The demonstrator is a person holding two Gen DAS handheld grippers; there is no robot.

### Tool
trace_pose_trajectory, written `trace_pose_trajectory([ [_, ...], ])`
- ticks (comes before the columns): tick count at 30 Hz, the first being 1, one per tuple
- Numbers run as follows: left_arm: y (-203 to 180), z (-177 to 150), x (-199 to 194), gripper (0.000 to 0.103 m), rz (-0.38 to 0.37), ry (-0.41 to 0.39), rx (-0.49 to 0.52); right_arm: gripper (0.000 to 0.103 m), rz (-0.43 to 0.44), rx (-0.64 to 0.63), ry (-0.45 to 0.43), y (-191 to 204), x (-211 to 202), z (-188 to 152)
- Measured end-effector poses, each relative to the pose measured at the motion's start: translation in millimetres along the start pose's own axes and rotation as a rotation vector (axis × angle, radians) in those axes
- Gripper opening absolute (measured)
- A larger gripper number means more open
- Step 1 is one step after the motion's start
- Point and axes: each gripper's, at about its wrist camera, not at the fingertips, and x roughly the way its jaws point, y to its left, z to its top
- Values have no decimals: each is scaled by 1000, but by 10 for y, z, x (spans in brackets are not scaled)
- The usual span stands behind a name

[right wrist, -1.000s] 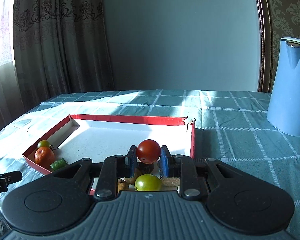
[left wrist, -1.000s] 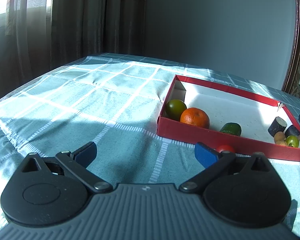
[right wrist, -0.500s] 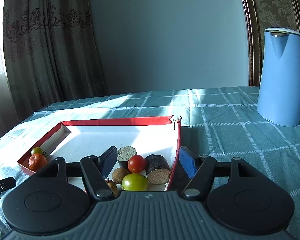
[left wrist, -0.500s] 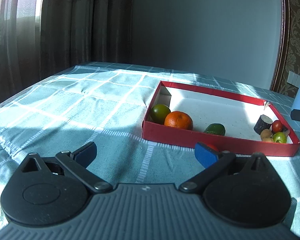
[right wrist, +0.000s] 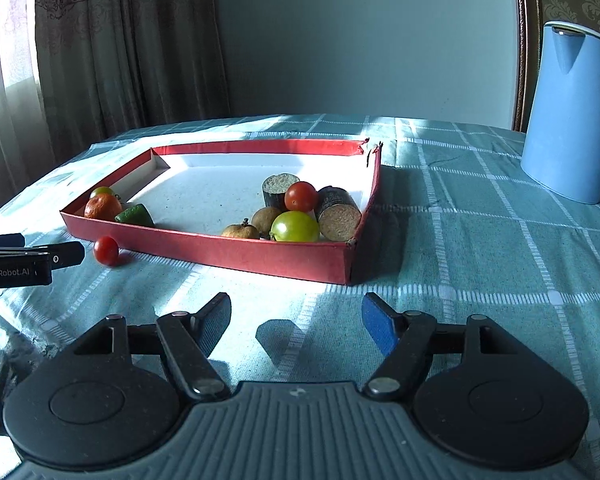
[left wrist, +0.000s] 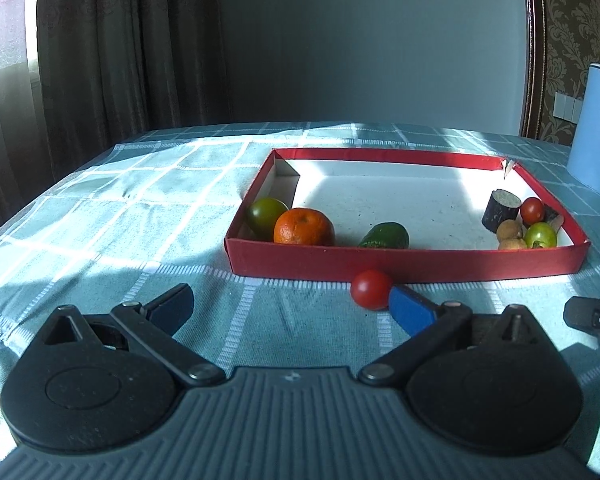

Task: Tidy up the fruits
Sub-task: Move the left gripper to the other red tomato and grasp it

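A red tray (left wrist: 404,267) (right wrist: 240,250) lies on the checked cloth. At its left end sit a green tomato (left wrist: 266,213), an orange (left wrist: 303,227) (right wrist: 102,206) and a green fruit (left wrist: 385,236). At its right end sit a red tomato (right wrist: 301,196) (left wrist: 533,209), a green tomato (right wrist: 294,227), brown fruits (right wrist: 266,217) and dark cylinders (right wrist: 338,214). A loose red tomato (left wrist: 371,289) (right wrist: 105,250) lies on the cloth before the tray, touching my left gripper's right fingertip. My left gripper (left wrist: 290,305) is open and empty. My right gripper (right wrist: 296,316) is open and empty, short of the tray.
A blue kettle (right wrist: 571,112) (left wrist: 599,128) stands right of the tray. Curtains hang behind the table's far left edge. The left gripper's side shows at the left in the right wrist view (right wrist: 28,258).
My right gripper opened, left the red tomato in the tray and drew back. My left gripper swung right, bringing the loose tomato into view.
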Motion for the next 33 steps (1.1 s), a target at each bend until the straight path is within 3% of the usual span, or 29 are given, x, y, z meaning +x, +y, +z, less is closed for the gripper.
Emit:
trace_pose_trajectory([
  [10, -289, 124, 212, 103, 18, 48, 52, 72, 20, 25, 7, -42, 19, -16],
  [12, -304, 134, 258, 97, 28, 62, 52, 72, 22, 28, 5, -45, 17, -17],
  [14, -310, 135, 303, 84, 20, 86, 54, 72, 26, 33, 3, -53, 13, -18],
  [16, -308, 116, 326, 82, 18, 101, 57, 72, 28, 36, 2, -58, 13, -17],
  [23, -360, 91, 269, 34, -39, 83, 78, 72, 36, 47, 4, -76, 16, -21],
  [26, -382, 82, 246, 26, -44, 79, 88, 72, 36, 48, 6, -74, 23, -23],
  [33, -351, 78, 104, 25, -36, 41, 83, 73, 39, 50, 9, -80, 28, -23],
])
